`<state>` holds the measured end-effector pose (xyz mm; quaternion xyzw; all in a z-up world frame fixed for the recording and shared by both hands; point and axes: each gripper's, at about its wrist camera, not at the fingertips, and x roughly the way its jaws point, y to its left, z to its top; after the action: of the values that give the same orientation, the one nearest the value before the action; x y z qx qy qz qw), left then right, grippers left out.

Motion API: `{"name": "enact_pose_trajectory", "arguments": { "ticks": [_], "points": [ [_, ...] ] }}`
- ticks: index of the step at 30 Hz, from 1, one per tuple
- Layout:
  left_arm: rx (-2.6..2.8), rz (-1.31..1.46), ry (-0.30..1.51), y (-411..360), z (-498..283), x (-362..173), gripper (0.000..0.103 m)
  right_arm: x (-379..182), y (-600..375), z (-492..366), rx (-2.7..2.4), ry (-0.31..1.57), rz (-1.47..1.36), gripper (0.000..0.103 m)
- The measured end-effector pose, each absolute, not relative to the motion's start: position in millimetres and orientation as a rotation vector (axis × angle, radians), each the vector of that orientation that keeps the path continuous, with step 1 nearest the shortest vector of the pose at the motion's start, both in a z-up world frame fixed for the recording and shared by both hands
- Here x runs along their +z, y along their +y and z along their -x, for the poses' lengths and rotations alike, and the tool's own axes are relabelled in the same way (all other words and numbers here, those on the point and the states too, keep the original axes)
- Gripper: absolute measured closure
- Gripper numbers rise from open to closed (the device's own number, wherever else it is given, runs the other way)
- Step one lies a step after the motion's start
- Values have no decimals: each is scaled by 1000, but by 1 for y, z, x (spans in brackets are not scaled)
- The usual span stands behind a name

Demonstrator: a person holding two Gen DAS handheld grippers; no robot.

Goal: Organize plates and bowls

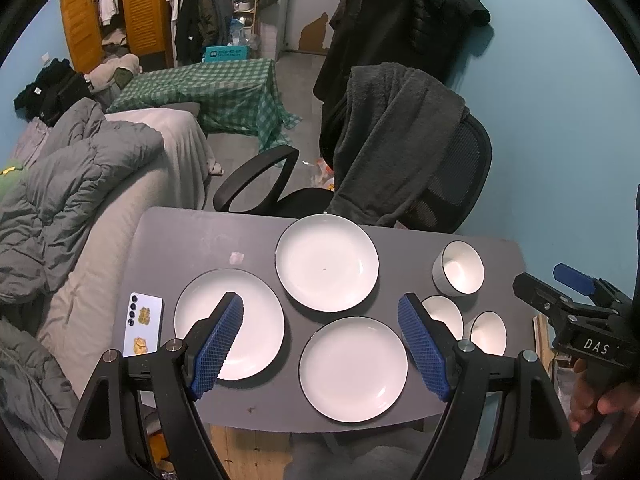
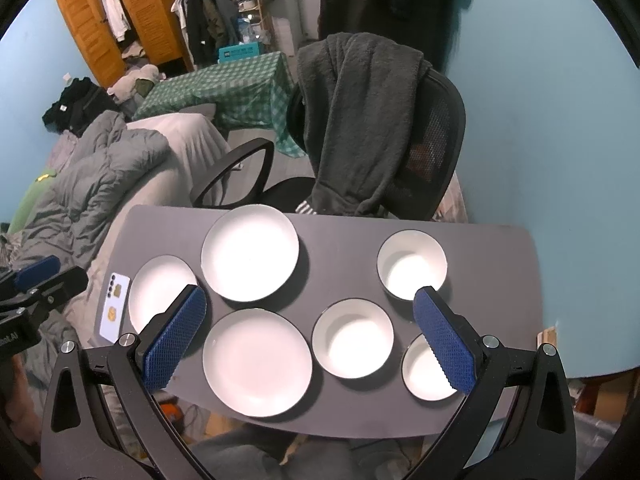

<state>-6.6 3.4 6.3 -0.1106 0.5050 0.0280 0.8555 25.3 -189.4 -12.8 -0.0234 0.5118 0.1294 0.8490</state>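
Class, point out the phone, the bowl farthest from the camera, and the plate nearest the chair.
Phone [image 1: 143, 325], left wrist view, middle of its back.
Farthest bowl [image 2: 412, 264], right wrist view, inner floor.
Plate nearest chair [image 1: 327, 263], left wrist view, centre.

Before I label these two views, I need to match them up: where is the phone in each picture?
Left wrist view: the phone lies face down at the table's left edge, just left of the left plate.
Right wrist view: the phone sits at the left edge again, beside that same left plate, left of the near blue finger.
Shared landmark: the office chair draped with a dark fleece behind the table.
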Motion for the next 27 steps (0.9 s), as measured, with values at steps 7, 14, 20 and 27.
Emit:
{"name": "enact_pose_trajectory", "arguments": {
  "ticks": [7, 14, 20, 27],
  "points": [
    [53, 235, 1061, 4, 8, 5, 21, -12, -189, -26, 274, 1080, 48, 1],
    [55, 234, 1060, 4, 11, 5, 21, -11, -188, -26, 267, 1086, 46, 1],
    [52, 233, 1059, 5, 14, 4, 21, -11, -187, -27, 261, 1088, 51, 1],
    [59, 238, 1064, 7, 15, 3, 21, -12, -187, -28, 257, 1101, 54, 1]
  ]
}}
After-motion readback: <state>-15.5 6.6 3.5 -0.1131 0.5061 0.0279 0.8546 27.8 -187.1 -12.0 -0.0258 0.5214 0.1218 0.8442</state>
